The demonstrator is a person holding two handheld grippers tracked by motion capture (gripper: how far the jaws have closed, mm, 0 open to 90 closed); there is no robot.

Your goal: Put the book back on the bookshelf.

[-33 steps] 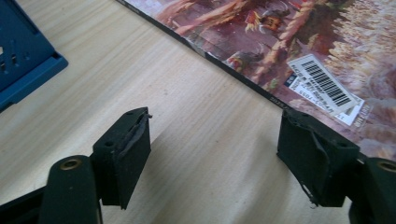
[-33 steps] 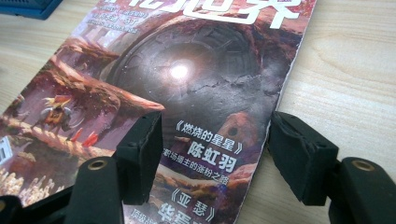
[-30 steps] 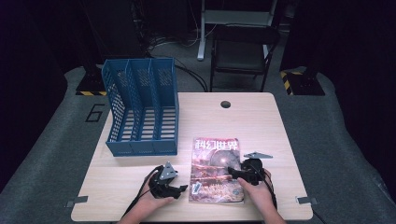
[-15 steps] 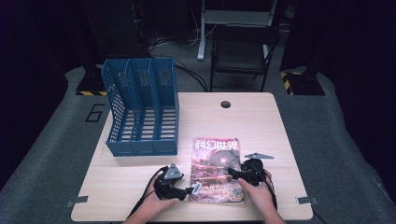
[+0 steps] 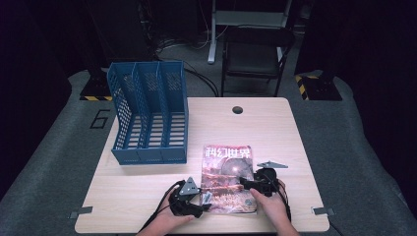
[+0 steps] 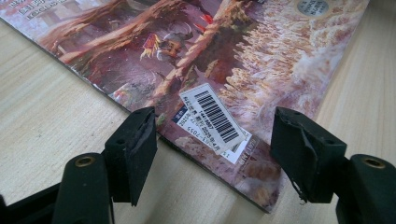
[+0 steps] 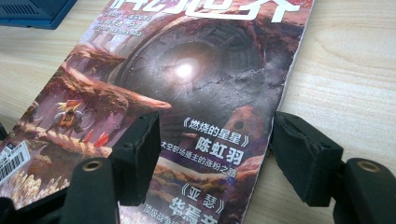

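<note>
I take the magazine (image 5: 228, 178) as my landmark: it lies flat and face up near the front edge of the wooden table (image 5: 275, 128), its title end pointing away from me.

Farthest to the left of it, and behind its far left corner, stands the blue three-slot file rack (image 5: 150, 112), upright, its open slots facing up and toward me. I judge it the likely home for the magazine, which would explain why it is left unloaded and well apart from my hands.

Next comes my left gripper (image 5: 202, 200), low at the magazine's near left corner. In the left gripper view its jaws stand wide apart, straddling that corner, with the barcode sticker (image 6: 214, 120) between them; the pads press on nothing. I hold it there, I think, because a flat magazine offers no grip from above, so a corner is where an edge can be caught or lifted.

On the other side, my right gripper (image 5: 247, 183) rests over the magazine's right edge, about halfway along. The right gripper view shows its jaws apart too, one over the cover, the other over bare wood just beside the edge, nothing clamped. My guess is that this hand is placed to steady or pinch that edge while the left works the corner.

Beyond the magazine's far end, a round cable hole (image 5: 237, 109) sits in the table.
</note>
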